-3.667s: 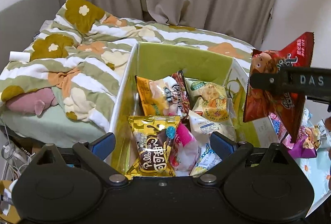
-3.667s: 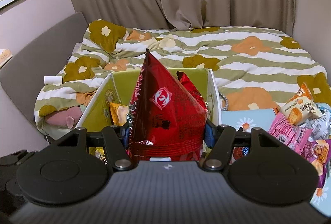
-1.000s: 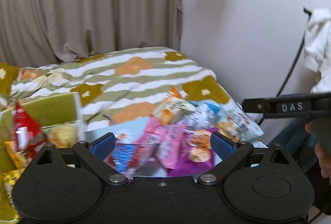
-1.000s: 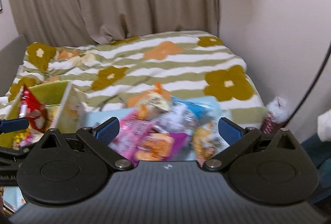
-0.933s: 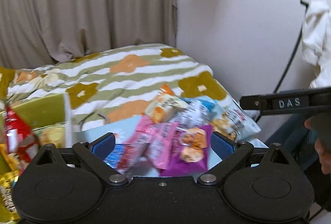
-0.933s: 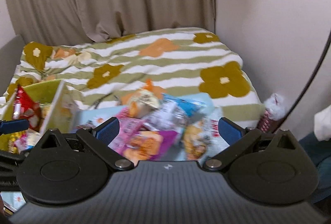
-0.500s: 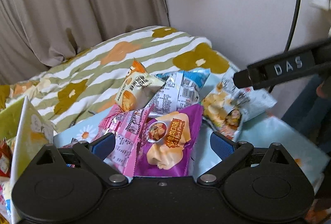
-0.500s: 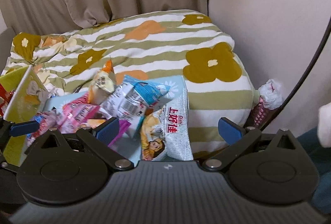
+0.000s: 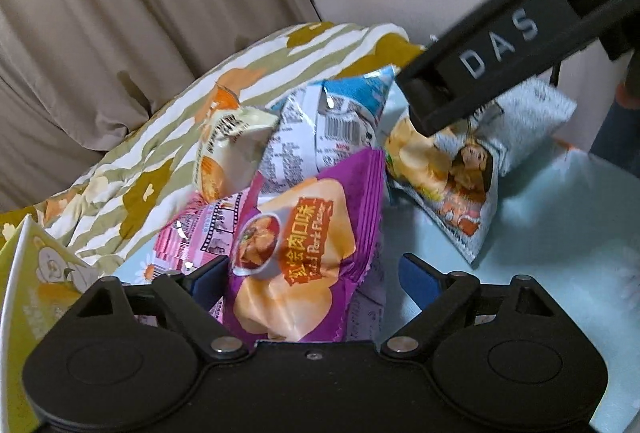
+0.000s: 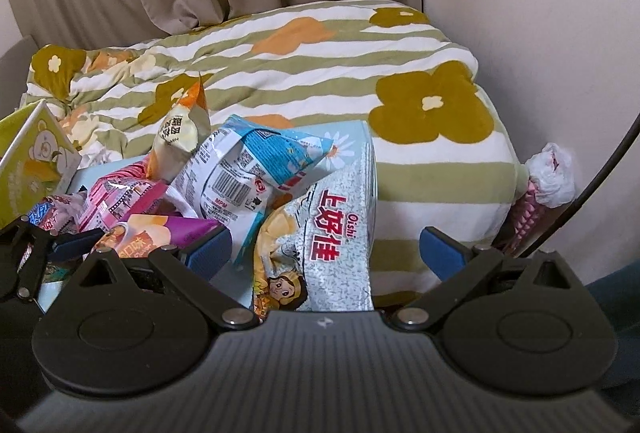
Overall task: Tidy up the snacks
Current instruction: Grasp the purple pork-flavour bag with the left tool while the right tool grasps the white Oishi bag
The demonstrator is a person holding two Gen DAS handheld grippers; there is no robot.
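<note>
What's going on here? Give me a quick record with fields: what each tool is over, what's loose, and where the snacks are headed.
left tool: jaws closing around the purple snack bag, pads not yet pressing
right tool: open, silver chip bag between its fingers, no grip
other loose snacks: blue-and-white packet, pink packet, cream-and-orange packet
surface: pale blue daisy-print cloth
likely destination: green box at the left
backdrop: striped flower quilt

Between the closing left gripper's (image 9: pixel 308 275) matt black plastic fingers lay a glossy purple foil packet (image 9: pixel 304 253). Beyond it, crinkled shiny wrappers (image 9: pixel 324 129) lay; soft cotton quilt (image 10: pixel 320 45) behind.
</note>
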